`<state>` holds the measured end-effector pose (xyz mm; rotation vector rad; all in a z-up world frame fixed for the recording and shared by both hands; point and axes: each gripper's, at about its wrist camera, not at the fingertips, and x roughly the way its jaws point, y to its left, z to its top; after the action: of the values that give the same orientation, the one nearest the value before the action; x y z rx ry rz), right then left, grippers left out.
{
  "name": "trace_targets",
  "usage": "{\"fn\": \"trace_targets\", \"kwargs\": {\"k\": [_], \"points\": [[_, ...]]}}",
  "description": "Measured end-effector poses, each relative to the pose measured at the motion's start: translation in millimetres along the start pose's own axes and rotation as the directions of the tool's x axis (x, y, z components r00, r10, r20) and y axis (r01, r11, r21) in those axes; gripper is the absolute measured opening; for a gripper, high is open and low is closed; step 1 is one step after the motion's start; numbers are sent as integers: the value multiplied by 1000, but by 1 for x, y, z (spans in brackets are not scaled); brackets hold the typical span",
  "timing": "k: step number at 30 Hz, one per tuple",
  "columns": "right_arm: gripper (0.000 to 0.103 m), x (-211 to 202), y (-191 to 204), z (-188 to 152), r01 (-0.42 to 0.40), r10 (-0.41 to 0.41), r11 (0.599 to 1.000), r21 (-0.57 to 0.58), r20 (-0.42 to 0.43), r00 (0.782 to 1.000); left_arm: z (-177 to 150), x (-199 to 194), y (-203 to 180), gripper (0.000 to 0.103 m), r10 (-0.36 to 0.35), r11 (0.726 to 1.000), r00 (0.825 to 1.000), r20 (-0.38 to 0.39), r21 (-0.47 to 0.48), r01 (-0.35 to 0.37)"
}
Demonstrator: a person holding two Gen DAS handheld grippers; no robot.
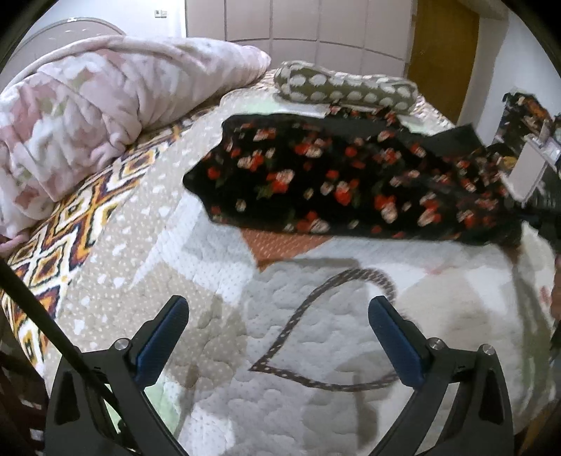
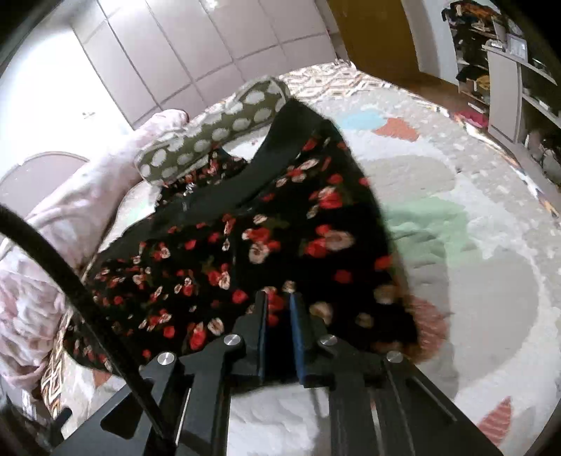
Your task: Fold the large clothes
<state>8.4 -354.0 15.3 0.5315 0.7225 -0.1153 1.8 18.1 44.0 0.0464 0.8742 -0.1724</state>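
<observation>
Presently the right hand-held gripper (image 2: 278,315) is clamped on the floral garment's (image 2: 224,252) near edge, lifting it off the bed quilt (image 2: 473,280). Left hand-held gripper (image 1: 278,315) — fingers spread wide, holding nothing — hovers over the quilt, near a spotted pillow (image 1: 343,87) and pink blanket (image 1: 105,105).

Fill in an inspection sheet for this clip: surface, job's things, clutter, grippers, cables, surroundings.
Surface: bed with patchwork quilt.
Job's things: black floral garment, one end lifted off the quilt.
Clutter: pink blanket heaped beside it; polka-dot pillow touching the garment's far edge.
Grippers: left gripper open, above bare quilt; right gripper shut on the garment.
Cables: black cable crossing the right view.
Surroundings: wardrobe doors, wooden door, shelves.
</observation>
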Motion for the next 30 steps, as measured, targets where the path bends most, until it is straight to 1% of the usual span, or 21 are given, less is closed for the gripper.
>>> {"fn": "trace_targets", "kwargs": {"k": [1,3,5,7,12,18,24,30], "points": [[14,-9,-5,-2,-6,6,1000,12,9,1000,4,-4,-1,102,-11,1000,1000,3,-5,11],[23,-21,-13,-6,-15,15,1000,23,25,1000,13,-11,-6,102,-20,1000,1000,7,-11,20],[26,-35,-18,-14,-27,26,999,23,39,999,19,-16,-12,102,-19,1000,1000,10,-6,20],[27,-39,-16,-20,-27,26,1000,12,38,999,21,-20,-21,102,-11,1000,1000,18,8,11],[38,-43,-8,-44,2,-1,999,-46,22,1000,15,-23,-39,102,-7,999,1000,11,43,7],[38,-37,-1,-68,-2,1,997,-77,-20,1000,9,-23,-53,102,5,995,1000,12,99,-6],[39,-33,1,-80,5,-8,997,-72,-44,999,6,-25,-53,102,-12,995,1000,-1,99,12],[39,-33,5,-85,16,-20,997,-76,-57,998,3,-20,-51,102,-48,995,998,-40,88,52]]}}
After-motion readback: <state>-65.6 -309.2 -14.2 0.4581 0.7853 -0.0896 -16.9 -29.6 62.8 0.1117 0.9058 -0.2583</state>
